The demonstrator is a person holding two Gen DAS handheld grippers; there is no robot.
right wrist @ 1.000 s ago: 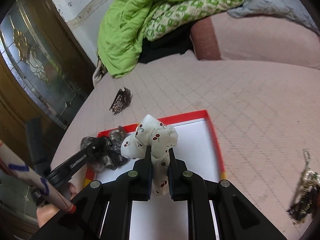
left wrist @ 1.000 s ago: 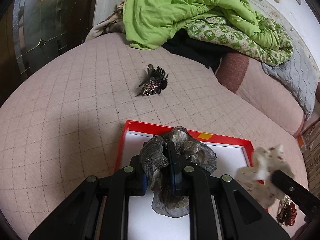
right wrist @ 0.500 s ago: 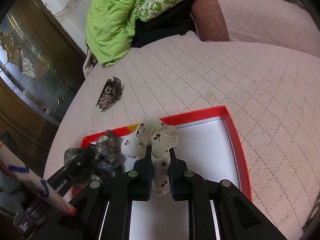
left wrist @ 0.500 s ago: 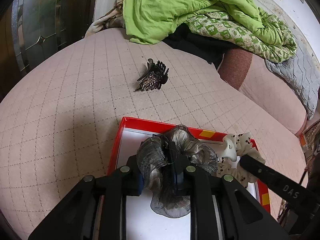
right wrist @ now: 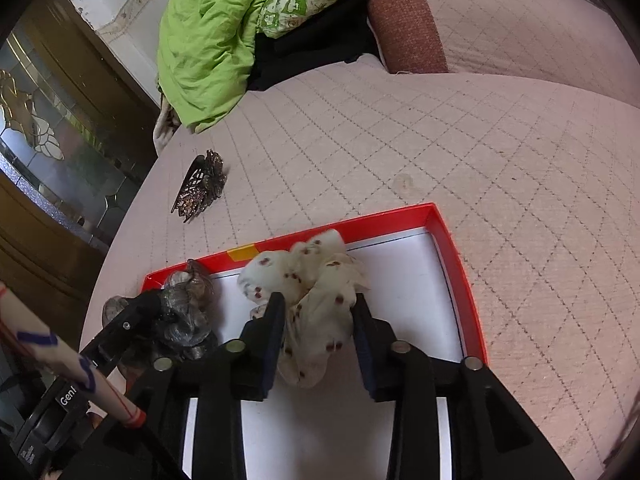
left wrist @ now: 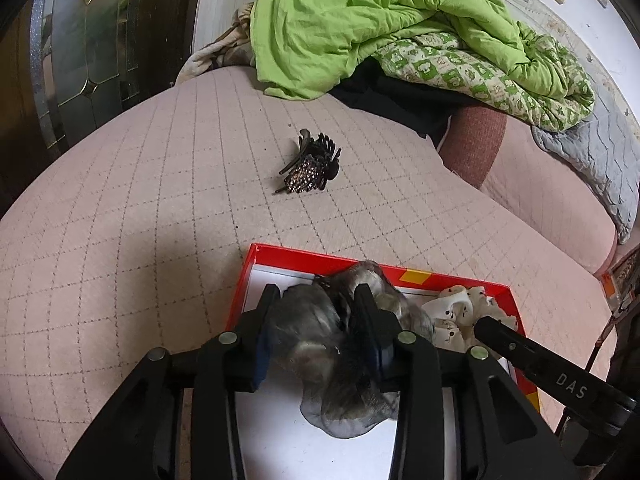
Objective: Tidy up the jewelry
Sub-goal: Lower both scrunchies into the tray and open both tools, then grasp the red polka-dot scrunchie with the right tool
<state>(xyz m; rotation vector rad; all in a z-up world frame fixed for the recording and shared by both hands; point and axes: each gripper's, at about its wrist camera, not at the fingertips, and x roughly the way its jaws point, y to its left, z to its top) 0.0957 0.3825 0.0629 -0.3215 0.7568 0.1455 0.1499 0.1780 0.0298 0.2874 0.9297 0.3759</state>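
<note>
A red box with a white floor point(left wrist: 280, 254) point(right wrist: 456, 248) lies on the pink quilted bed. My left gripper point(left wrist: 316, 294) stands open inside it, with a grey gauzy scrunchie point(left wrist: 340, 356) loose between its fingers. My right gripper point(right wrist: 318, 300) is open too, with a white cherry-print scrunchie point(right wrist: 316, 304) lying between its fingers on the box floor. The white scrunchie also shows in the left wrist view point(left wrist: 460, 316), the grey one in the right wrist view point(right wrist: 186, 312). A dark rhinestone hair claw point(left wrist: 312, 166) point(right wrist: 202, 186) lies on the bed beyond the box.
A green quilt point(left wrist: 380, 20) and dark clothes are piled at the far end of the bed, beside a reddish bolster point(left wrist: 474, 140). A wooden door with leaded glass point(left wrist: 80, 40) stands to the left. The bed edge curves away on the left.
Both grippers have opened and let go of their scrunchies, which now lie in the box. Both have moved lower and further into the box.
</note>
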